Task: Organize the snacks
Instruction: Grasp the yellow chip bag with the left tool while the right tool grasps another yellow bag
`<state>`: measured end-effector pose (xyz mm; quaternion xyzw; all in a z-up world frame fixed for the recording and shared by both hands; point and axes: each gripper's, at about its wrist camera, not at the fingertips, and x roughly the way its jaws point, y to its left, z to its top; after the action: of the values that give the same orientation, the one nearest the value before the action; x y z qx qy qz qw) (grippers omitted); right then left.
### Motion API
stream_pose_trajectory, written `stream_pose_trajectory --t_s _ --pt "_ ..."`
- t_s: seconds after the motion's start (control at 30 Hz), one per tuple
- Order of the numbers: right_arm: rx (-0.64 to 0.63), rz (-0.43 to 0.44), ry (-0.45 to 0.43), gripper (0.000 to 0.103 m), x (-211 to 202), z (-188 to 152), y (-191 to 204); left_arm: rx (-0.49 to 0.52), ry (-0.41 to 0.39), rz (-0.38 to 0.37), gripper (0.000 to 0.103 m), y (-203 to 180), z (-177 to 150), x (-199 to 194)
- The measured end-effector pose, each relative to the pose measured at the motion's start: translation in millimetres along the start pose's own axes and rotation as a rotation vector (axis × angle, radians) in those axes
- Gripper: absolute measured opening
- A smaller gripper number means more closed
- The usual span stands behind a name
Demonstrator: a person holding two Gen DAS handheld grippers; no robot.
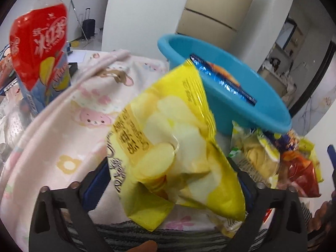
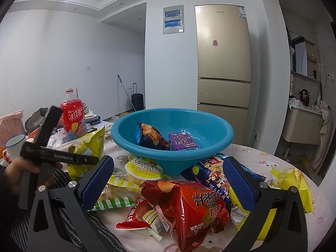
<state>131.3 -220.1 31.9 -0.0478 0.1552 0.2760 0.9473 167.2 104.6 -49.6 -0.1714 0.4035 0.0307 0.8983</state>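
A red-labelled plastic drink bottle (image 2: 73, 117) was seen at the left of the tabletop (image 2: 252, 157). The left gripper (image 1: 174, 180) was spread around a yellow crisp bag (image 1: 174, 147); whether its pads pressed the bag could not be told. A blue plastic bowl (image 2: 172, 159) stood centrally. The right gripper (image 2: 168, 180) was held released above a red snack bag (image 2: 189, 210).

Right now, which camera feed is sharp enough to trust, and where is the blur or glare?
Right wrist view: sharp, evenly lit, fisheye bending at the edges, red chip bag glossy. Left wrist view: motion blur smears the yellow chip bag and blue bowl; red-label bottle soft.
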Motion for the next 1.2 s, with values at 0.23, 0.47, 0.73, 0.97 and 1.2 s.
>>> stream_pose_trajectory --t_s 0.23,0.47,0.73,0.97,1.2 --pt "0.004 0.001 0.003 0.103 1 0 0 0.008 -0.02 0.009 0.076 -1 -3 -8" --pt "0.014 0.014 -0.005 0.103 -3 2 -5 0.022 -0.132 0.007 0.076 -5 -1 -35" --pt "0.189 -0.041 -0.096 0.103 -28 6 -76 -0.005 -0.211 -0.022 0.076 -2 4 -59" --pt "0.206 -0.198 -0.045 0.103 -32 3 -119 0.012 -0.218 -0.024 0.076 -6 2 -63" --pt "0.136 -0.16 0.197 0.103 0 -16 -127 0.011 -0.218 -0.024 0.076 -6 1 -64"
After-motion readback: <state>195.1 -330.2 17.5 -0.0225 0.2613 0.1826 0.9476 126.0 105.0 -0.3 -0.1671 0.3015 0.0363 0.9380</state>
